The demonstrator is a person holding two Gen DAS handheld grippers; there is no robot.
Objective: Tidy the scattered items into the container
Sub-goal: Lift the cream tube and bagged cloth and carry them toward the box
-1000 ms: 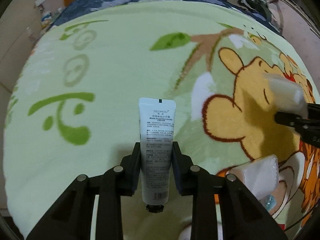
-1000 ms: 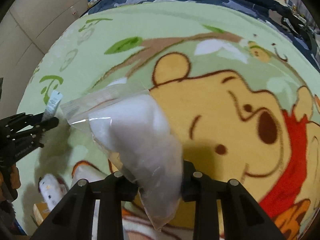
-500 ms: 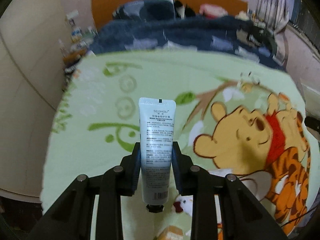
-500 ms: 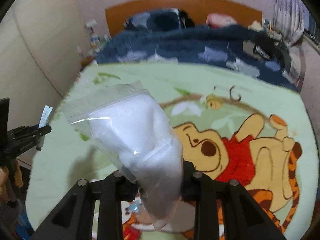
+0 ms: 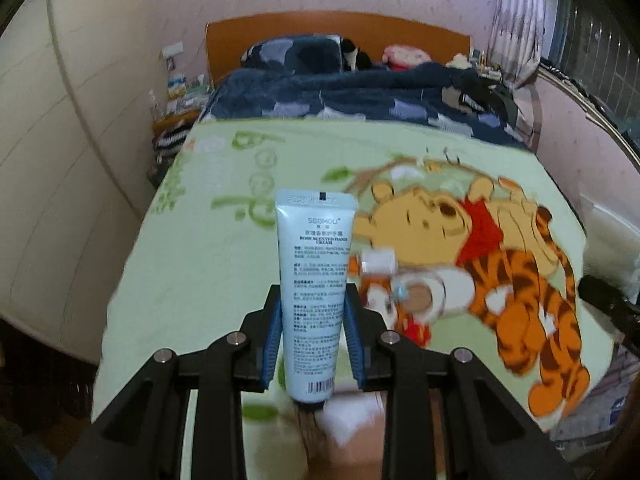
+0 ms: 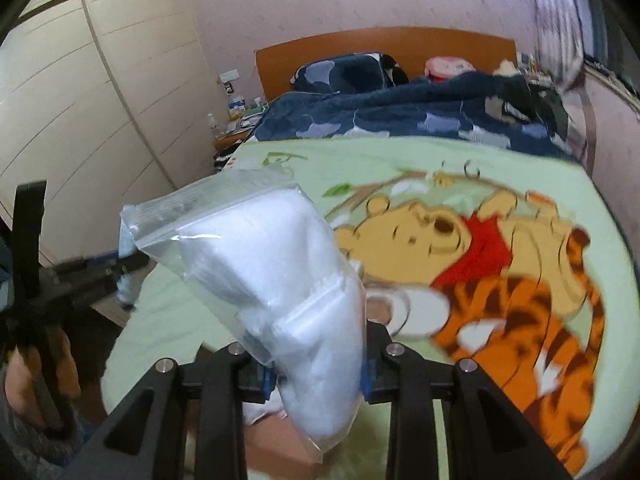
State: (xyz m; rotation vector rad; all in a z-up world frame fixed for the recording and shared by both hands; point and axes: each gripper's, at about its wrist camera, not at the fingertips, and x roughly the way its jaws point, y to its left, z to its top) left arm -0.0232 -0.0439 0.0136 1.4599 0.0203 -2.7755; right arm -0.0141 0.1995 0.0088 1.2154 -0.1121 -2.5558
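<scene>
Left wrist view: your left tongs (image 5: 313, 340) clamp a hand cream tube (image 5: 314, 280) above the cartoon blanket (image 5: 224, 264); your right tongs (image 6: 316, 364) clamp a zip bag (image 6: 272, 264), perhaps of cotton pads, above that blanket.

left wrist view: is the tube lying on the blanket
No, the tube is clamped upright between the left tongs, lifted well above the blanket.

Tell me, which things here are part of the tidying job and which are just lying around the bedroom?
Part of the job:
hand cream tube, clamped in the left gripper
zip bag, clamped in the right gripper

Just lying about:
cartoon blanket
navy duvet
wardrobe
</scene>
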